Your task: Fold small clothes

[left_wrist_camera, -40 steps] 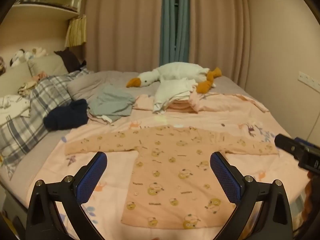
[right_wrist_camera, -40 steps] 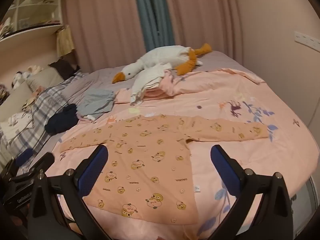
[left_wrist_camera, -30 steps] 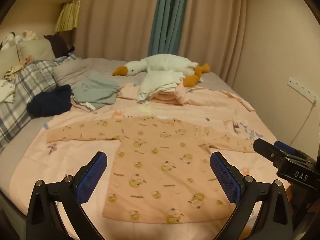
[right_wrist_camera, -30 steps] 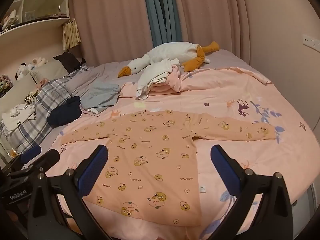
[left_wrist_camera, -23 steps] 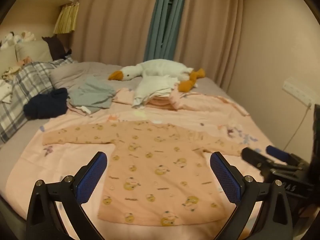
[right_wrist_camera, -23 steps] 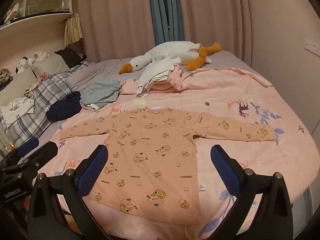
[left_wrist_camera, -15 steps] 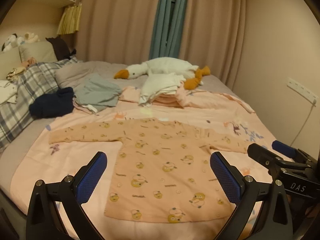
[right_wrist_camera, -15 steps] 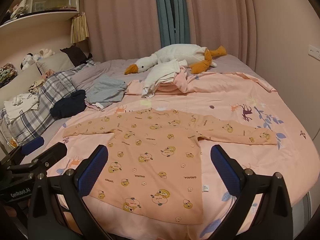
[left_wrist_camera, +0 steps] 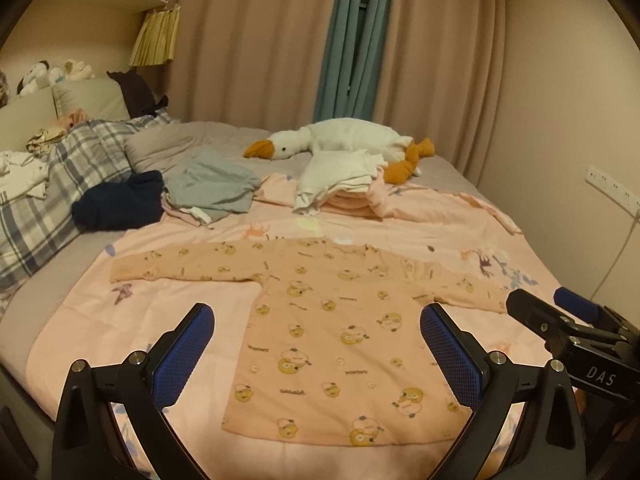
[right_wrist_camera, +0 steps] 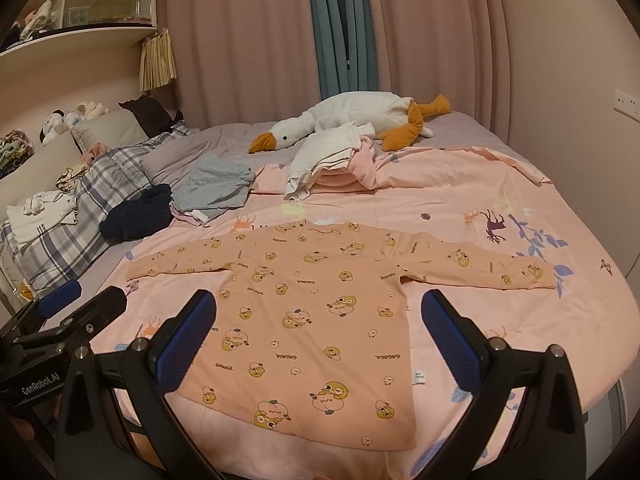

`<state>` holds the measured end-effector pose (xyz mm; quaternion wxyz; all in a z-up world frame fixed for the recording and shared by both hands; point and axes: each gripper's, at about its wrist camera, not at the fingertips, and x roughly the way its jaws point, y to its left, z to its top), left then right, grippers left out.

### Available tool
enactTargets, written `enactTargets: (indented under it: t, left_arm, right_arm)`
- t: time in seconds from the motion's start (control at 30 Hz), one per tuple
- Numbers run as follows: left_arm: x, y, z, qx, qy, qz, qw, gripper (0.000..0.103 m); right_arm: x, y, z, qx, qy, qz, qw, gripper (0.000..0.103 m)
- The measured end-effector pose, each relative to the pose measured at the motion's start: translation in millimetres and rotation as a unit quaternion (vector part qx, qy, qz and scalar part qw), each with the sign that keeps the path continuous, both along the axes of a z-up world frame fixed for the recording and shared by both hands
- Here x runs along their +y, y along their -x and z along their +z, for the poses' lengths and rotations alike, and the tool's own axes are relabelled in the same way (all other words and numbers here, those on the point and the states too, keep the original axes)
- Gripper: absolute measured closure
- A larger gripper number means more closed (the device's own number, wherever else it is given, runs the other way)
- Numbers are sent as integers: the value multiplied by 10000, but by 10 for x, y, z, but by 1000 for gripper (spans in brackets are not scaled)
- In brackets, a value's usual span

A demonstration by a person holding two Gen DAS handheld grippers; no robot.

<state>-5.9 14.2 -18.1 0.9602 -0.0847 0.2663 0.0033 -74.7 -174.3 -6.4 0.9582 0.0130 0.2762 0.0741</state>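
Observation:
A small peach long-sleeved shirt [left_wrist_camera: 336,320] with cartoon prints lies flat and spread out on the pink sheet, both sleeves stretched sideways; it also shows in the right wrist view [right_wrist_camera: 320,300]. My left gripper [left_wrist_camera: 316,356] is open and empty, held above the shirt's lower half. My right gripper [right_wrist_camera: 318,340] is open and empty, above the shirt's hem. The right gripper shows at the right edge of the left wrist view [left_wrist_camera: 576,332]; the left gripper shows at the left edge of the right wrist view [right_wrist_camera: 68,320].
A pile of folded white and pink clothes [left_wrist_camera: 340,188] sits behind the shirt. A grey garment [left_wrist_camera: 212,188] and a dark blue one [left_wrist_camera: 120,200] lie at the left. A plush goose [left_wrist_camera: 344,140], a plaid blanket [left_wrist_camera: 48,200] and pillows are farther back.
Both grippers have drifted a little over the bed, staying open and empty. The shirt has not moved.

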Motion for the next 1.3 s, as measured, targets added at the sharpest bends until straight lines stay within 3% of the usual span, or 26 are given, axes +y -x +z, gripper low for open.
enactTargets:
  t: [1.3]
  left_arm:
    - [-80,-22,16,-17,-223,87,9997,1]
  right_arm:
    - [-71,-29,-43,46,109,-163,9998,0]
